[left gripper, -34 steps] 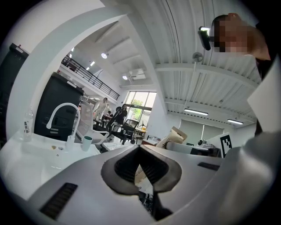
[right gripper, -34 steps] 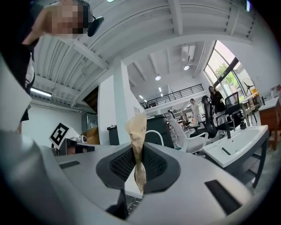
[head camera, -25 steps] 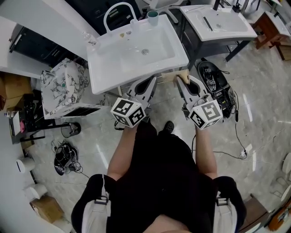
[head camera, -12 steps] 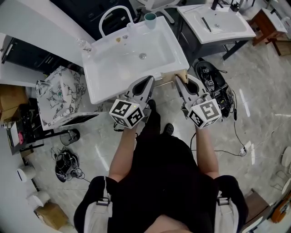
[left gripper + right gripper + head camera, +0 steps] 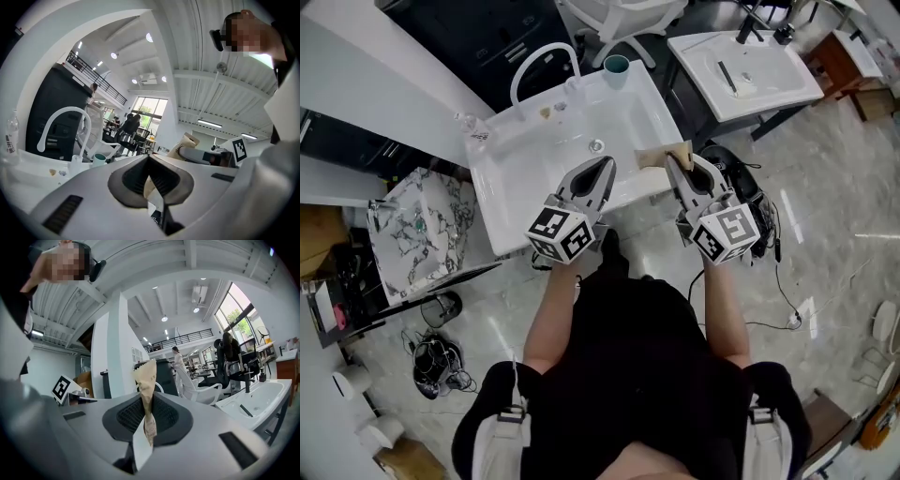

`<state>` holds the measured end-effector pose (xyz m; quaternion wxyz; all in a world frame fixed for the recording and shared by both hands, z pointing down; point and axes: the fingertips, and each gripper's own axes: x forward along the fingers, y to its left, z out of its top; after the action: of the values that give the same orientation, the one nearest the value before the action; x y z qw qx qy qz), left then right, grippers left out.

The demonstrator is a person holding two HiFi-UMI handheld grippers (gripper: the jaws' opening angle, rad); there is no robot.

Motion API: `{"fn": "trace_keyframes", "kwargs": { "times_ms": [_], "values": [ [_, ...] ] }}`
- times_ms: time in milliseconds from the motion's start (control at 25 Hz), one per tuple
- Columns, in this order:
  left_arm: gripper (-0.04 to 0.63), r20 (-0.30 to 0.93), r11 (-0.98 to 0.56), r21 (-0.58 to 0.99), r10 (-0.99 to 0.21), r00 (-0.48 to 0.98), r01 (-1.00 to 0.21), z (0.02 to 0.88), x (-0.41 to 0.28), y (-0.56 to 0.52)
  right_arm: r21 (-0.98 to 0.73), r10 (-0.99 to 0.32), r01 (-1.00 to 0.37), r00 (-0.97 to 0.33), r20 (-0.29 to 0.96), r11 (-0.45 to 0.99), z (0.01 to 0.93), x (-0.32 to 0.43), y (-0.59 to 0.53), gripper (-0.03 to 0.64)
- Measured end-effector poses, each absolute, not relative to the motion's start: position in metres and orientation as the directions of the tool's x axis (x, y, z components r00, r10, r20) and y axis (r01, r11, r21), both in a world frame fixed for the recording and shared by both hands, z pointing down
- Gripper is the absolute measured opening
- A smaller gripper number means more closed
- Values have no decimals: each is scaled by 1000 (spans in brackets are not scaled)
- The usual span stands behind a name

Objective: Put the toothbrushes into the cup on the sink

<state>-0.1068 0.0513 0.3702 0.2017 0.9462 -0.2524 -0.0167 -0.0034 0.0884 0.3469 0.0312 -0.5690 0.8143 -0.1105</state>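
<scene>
Tan paper packet (image 5: 143, 377), pinched low in right claw (image 5: 671, 162), may flop and miss teal cup (image 5: 617, 64) at upper centre; left claw (image 5: 607, 163) pressed together, empty.

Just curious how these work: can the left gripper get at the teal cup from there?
Probably yes. The left gripper is over the front rim of the sink, and the basin between it and the teal cup looks clear. Its jaws are shut, though.
</scene>
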Motion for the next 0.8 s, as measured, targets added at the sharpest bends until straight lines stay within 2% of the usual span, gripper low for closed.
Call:
{"fn": "trace_keyframes", "kwargs": {
  "times_ms": [360, 800],
  "values": [
    [9, 74, -805, 402, -447, 892, -437, 379, -114, -3, -239, -952, -934, -295, 88, 267, 353, -9, 39, 52],
    [9, 116, -806, 425, -403, 908, -412, 393, -87, -24, -266, -955, -934, -274, 111, 237, 364, 11, 14, 52]
  ]
}}
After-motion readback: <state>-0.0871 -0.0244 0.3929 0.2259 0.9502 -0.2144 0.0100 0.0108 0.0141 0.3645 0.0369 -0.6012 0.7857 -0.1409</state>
